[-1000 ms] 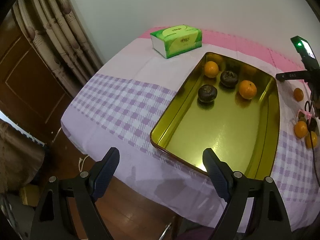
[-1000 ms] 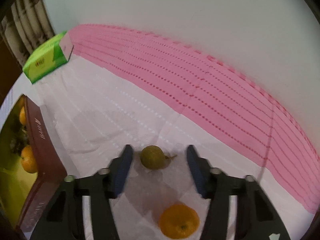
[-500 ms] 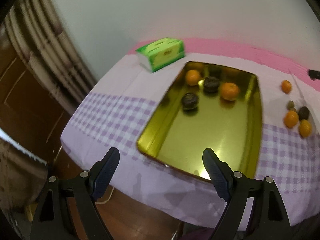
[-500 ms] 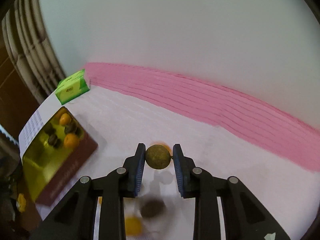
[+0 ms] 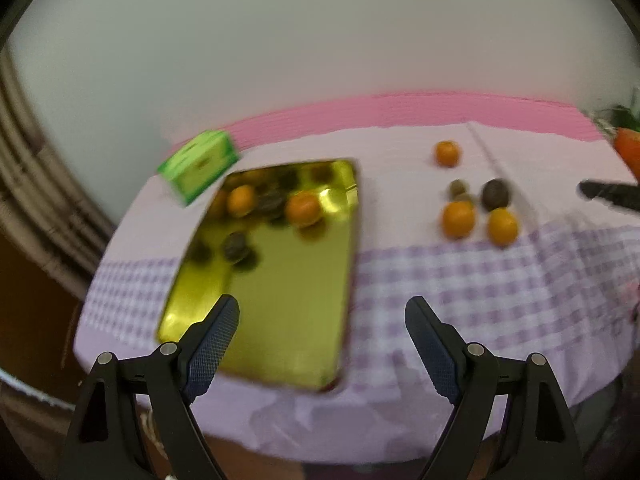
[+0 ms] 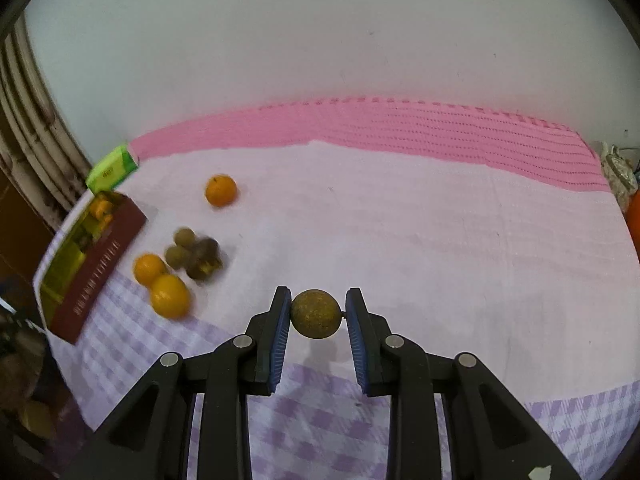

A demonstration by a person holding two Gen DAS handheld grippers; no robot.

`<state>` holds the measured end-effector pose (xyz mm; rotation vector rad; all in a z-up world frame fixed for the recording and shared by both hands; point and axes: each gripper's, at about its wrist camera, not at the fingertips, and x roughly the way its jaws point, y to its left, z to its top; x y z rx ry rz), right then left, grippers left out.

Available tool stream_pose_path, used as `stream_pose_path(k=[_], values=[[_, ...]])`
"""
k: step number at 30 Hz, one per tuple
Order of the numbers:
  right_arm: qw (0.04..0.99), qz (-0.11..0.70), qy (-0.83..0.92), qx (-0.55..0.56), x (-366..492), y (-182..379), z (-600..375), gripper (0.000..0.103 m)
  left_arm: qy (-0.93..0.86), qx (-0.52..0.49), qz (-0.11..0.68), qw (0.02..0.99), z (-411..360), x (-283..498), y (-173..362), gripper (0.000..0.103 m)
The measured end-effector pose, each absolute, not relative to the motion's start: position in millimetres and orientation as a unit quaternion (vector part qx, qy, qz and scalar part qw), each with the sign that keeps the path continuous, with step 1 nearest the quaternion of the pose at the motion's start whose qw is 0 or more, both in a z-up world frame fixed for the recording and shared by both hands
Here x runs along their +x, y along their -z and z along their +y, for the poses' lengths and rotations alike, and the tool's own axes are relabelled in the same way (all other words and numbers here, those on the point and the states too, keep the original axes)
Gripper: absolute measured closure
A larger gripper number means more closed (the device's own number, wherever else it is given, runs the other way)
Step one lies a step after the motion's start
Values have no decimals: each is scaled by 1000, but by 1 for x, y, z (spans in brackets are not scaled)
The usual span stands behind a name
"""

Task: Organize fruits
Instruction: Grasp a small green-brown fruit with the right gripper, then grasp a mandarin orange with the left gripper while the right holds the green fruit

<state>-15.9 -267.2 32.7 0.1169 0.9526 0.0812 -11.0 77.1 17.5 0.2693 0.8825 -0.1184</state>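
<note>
Fruit, one small round brown-green one, sits pinched in your right tongs for carrying to the gold metal tray, your left tongs gaping empty.

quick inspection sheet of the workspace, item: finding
surface: table under a pink and purple-checked cloth
job's things: gold tray holding oranges and dark fruits; loose oranges and dark fruits in a cluster on the cloth beside the tray; one orange apart; small brown fruit lifted off the cloth
clutter: green tissue box behind the tray
grippers: right claw shut on the small brown fruit; left claw open, empty, over the tray's near end
cables: nothing seen
surroundings: plain wall, curtain at left
</note>
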Motion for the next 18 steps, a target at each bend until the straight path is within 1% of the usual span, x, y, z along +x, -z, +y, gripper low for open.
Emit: stream_pose_path(k=[4,7,13,18], values=[[883,463,-37,69,-21,-15,-278,78,93,129,433,887,48,15,-20,18],[882,468,-30,52,-24,-3,-280,77,114,146,430,884,26,33,-18,18],[891,454,-25,9,-28,10,-272,76,181,158,463,853,-8,77,6,18],[895,443,-36,33,-29,10,-279,74,213,168,482,833,-22,101,25,18]])
